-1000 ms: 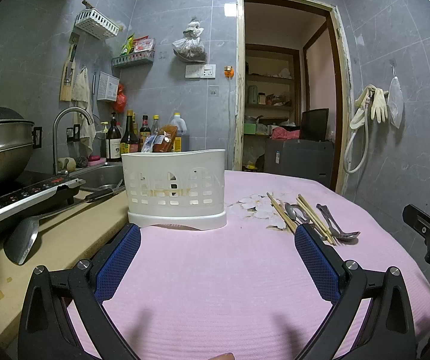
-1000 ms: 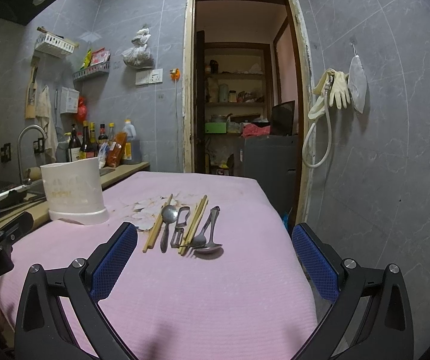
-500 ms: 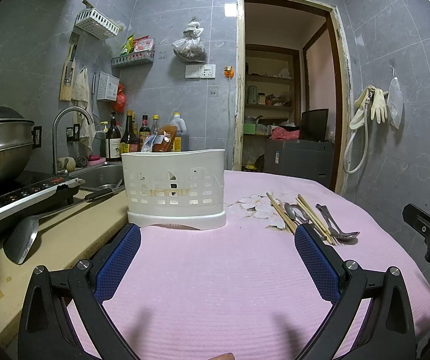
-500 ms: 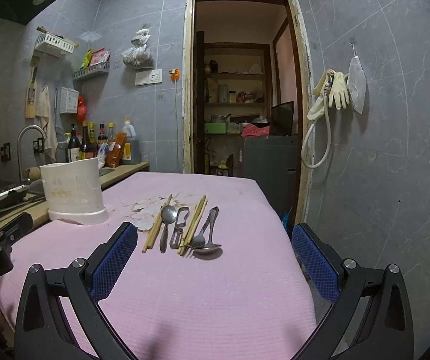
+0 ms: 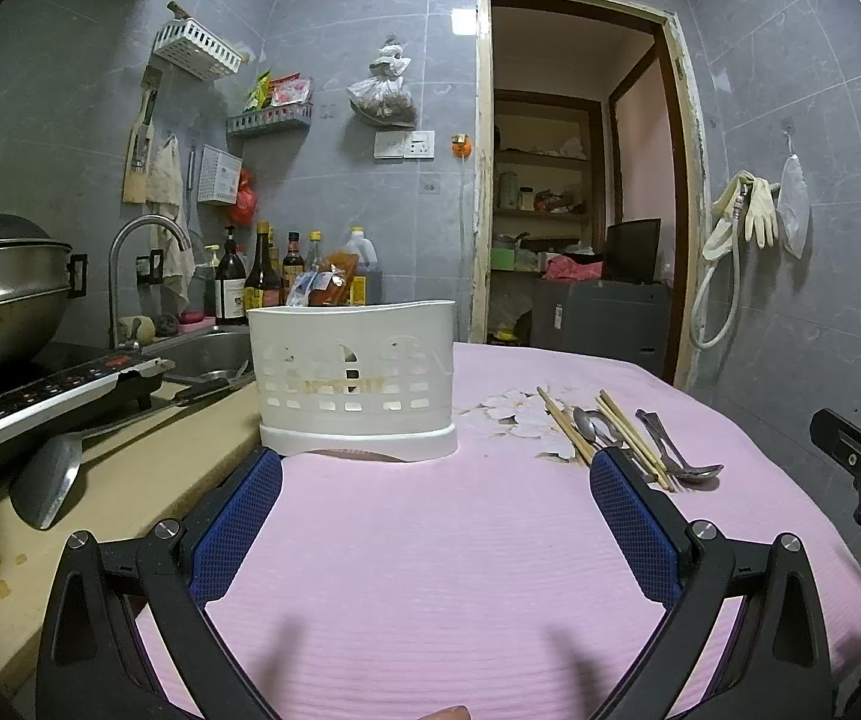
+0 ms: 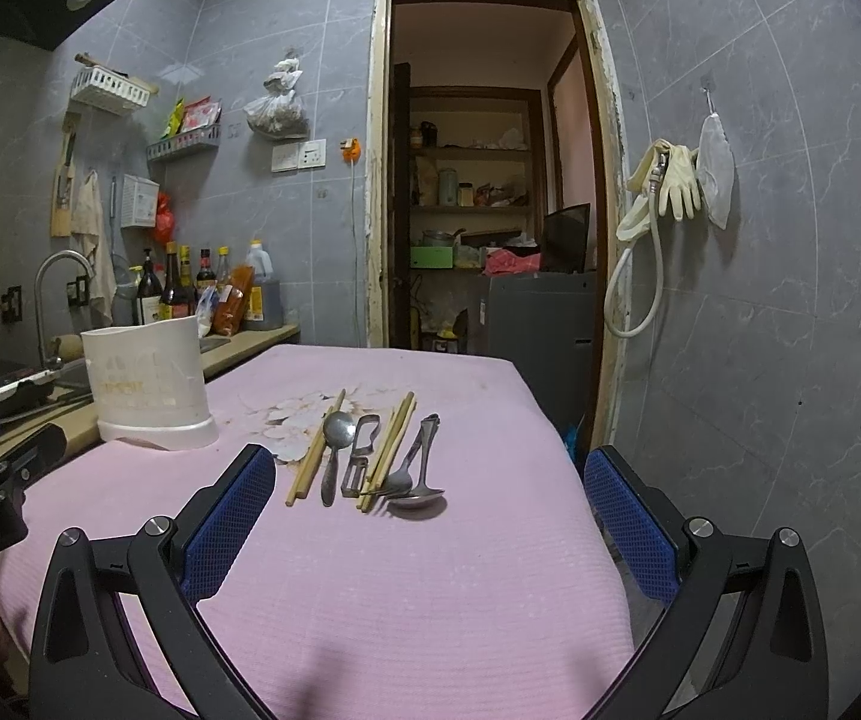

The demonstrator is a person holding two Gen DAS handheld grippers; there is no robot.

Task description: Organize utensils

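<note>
Pink-clothed bench (image 6: 406, 570): white caddy (image 5: 353, 378) upright, utensils (image 6: 370, 456) loose beside. Left tongs (image 5: 435, 516), right tongs (image 6: 430, 516) both spread wide, empty.

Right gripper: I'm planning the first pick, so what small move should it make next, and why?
Probably ease the right gripper forward and down toward the utensil row, starting with the soup spoon at the right end. Its jaws are open and empty, everything lies loose on the pink cloth, and the white holder stands empty-looking to the left.
</note>
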